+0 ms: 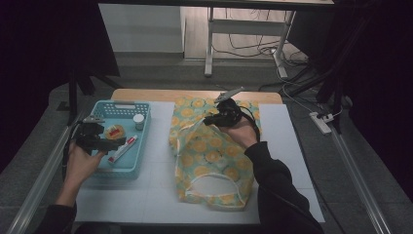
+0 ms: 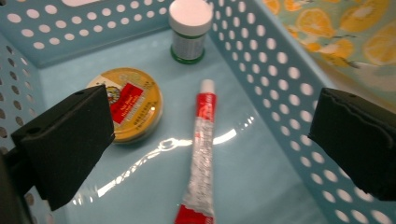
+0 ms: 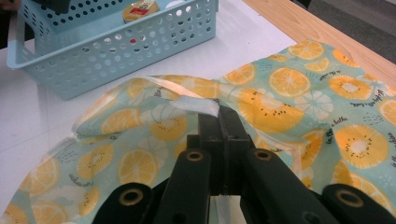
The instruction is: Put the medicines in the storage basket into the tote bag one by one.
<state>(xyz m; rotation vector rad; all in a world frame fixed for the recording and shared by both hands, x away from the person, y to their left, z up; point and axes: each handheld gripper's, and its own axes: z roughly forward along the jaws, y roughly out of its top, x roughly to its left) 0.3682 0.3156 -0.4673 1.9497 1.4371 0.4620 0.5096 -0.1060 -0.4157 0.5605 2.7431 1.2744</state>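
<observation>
Left gripper (image 2: 205, 135): jaws spread wide, nothing between the pads, hanging over the light blue perforated basket (image 2: 280, 65); in the high view it sits at the basket's near left corner (image 1: 100, 139).
Between the left jaws: a red and silver tube (image 2: 201, 154) lies lengthwise on the basket floor, white cap pointing away, and its near end runs off the bottom edge of the left gripper view.
Beside the left jaw: a round yellow tin with a red label (image 2: 133, 105), partly covered by that jaw's black pad; the label print is too small to read.
Beyond the jaws: a small white-capped jar (image 2: 189, 30) stands upright near the far basket wall, its label blurred.
Right jaw pad, left gripper: it hangs over the basket's side wall, and past that wall a strip of citrus-print cloth shows.
Right gripper (image 3: 219, 112): jaws pressed together on a pale hem of the lemon-print fabric bag (image 3: 289, 93), a pinch right at the tips; the gripper's own body hides what lies under the fold.
Bag: spread flat on the white table mat (image 1: 156, 161) in the high view (image 1: 214, 156), its round opening toward the person; the right hand (image 1: 241, 131) covers part of it.
Lighting: dim in the high view, so the basket's things there are only small shapes.
</observation>
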